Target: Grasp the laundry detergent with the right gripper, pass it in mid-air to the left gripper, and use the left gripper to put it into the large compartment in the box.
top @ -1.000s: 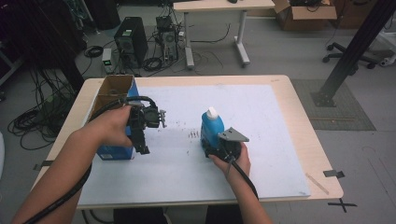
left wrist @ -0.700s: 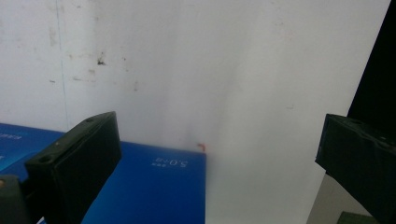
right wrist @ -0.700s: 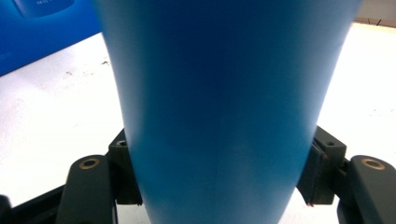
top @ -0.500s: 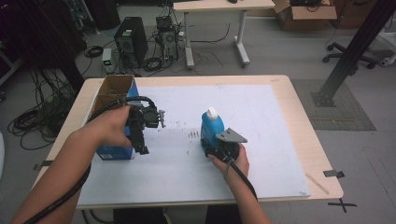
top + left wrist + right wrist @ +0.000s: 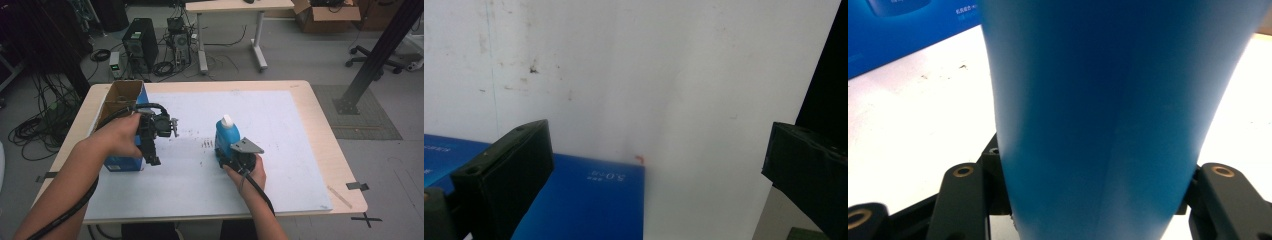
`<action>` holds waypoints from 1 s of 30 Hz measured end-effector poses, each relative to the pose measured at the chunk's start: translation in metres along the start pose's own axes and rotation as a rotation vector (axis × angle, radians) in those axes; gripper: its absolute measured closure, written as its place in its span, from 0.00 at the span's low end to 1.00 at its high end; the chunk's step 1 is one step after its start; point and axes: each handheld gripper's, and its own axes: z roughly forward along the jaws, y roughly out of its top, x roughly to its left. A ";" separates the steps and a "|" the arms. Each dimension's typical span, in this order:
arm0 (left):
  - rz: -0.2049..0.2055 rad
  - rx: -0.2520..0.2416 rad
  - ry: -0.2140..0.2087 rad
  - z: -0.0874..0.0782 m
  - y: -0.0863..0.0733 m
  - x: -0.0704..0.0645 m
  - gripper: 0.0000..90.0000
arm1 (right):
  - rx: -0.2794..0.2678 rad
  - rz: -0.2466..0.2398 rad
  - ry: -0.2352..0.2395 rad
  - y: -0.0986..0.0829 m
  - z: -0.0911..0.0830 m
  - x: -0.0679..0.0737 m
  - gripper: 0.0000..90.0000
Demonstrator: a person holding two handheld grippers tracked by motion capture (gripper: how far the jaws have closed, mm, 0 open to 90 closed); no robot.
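A blue bottle point(image 5: 226, 136) with a white cap stands upright on the white sheet point(image 5: 280, 130) near the table's middle. My right gripper point(image 5: 229, 156) is shut on its lower body, and in the right gripper view the bottle point(image 5: 1108, 100) sits between the two jaws of that gripper point(image 5: 1095, 200). An open blue cardboard box point(image 5: 121, 162) stands at the table's left. My left gripper point(image 5: 153, 159) points down beside the box's right side, open and holding nothing. In the left gripper view the gripper point(image 5: 656, 170) has its jaws wide apart over the sheet, with the box's corner point(image 5: 584, 200) by one jaw.
The wooden table's edge point(image 5: 345, 165) runs along the right of the sheet. Small dark marks point(image 5: 206, 144) dot the sheet between the grippers. On the floor behind the table stand computer cases point(image 5: 140, 45), cables, a second table and a cardboard box point(image 5: 325, 12).
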 end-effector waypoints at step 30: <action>0.089 -0.026 0.017 -0.055 0.020 -0.009 0.00 | -0.036 -0.153 0.337 0.052 -0.052 -0.018 0.48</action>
